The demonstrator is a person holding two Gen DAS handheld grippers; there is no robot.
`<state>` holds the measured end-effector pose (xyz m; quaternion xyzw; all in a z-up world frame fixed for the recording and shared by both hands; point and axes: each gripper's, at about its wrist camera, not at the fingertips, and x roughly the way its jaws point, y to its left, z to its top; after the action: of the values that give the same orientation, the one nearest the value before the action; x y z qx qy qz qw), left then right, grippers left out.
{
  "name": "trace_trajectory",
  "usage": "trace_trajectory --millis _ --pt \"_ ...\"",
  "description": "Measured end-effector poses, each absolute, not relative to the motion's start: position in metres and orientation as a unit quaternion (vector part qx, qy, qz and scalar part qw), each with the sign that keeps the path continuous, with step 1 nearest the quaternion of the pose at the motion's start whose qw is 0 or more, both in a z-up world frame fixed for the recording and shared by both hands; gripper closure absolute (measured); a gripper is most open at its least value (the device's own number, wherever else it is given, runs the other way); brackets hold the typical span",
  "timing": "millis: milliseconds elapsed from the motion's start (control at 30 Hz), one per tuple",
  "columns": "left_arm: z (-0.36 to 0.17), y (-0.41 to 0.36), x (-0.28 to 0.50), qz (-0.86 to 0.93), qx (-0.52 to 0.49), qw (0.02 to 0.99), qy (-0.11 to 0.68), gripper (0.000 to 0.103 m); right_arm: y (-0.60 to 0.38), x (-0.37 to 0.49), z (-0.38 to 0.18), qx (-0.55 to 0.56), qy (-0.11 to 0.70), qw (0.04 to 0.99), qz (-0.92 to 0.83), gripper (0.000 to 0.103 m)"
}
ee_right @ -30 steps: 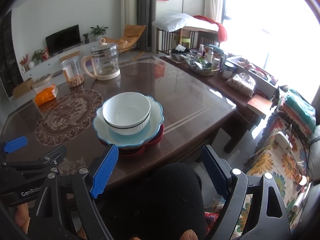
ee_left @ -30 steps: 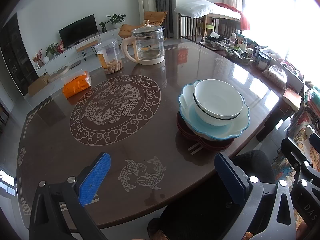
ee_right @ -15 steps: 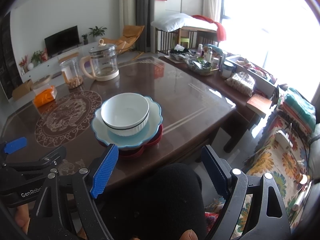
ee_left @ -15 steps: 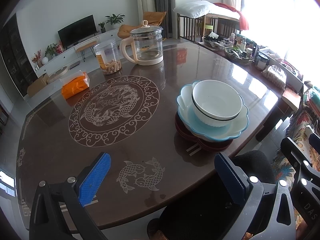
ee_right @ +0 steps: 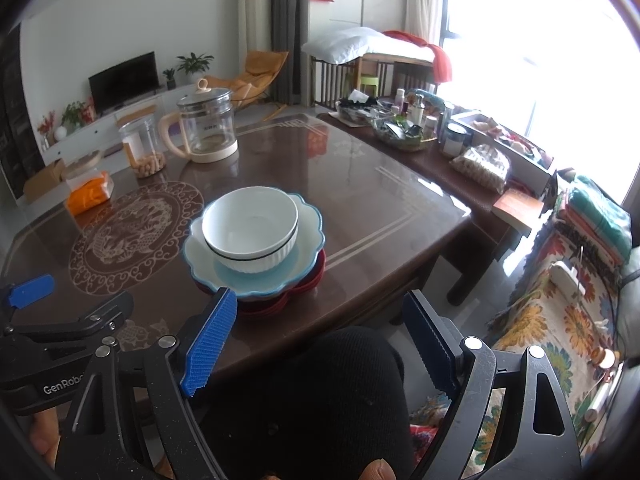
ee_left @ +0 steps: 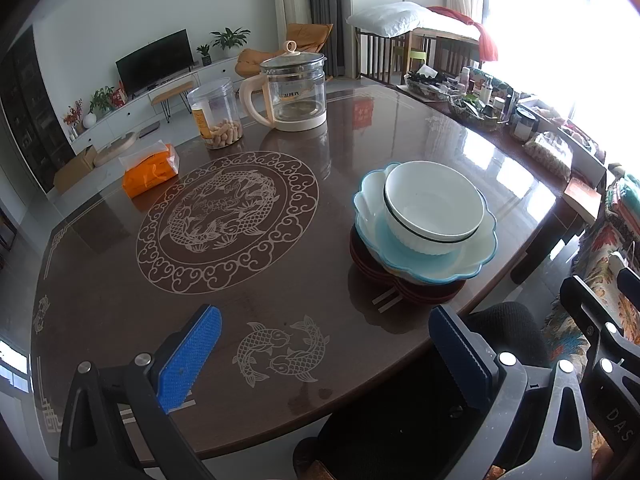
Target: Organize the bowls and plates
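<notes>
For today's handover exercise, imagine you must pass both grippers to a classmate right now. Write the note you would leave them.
Left gripper: jaws wide open, holding nothing, above the near table edge.
Right gripper: jaws wide open, holding nothing, just short of the stack.
Things: white bowl sits in the blue scalloped plate, which rests on dark red plates near the table's near edge.
Done: dishes look stacked in one pile.
Left: probably nothing to stack; no other plates or bowls are visible. Check whether the pile needs moving.

Two wrist fisheyes, looking down across the table (ee_left: 120,300) from its near edge.
Both share the stacked bowls (ee_left: 434,210), right of centre in the left view, centre-left (ee_right: 250,228) in the right.
</notes>
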<state>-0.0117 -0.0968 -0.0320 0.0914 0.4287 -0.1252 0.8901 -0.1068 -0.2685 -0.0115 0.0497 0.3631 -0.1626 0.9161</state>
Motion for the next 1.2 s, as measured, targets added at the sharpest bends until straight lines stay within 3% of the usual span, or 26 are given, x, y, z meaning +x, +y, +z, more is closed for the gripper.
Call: trace_trajectory --millis 1200 --pt "-0.022 -0.099 -0.015 -0.131 0.093 0.894 0.418 0.000 -0.260 -0.108 -0.005 0.044 0.358 0.918 -0.166 0.016"
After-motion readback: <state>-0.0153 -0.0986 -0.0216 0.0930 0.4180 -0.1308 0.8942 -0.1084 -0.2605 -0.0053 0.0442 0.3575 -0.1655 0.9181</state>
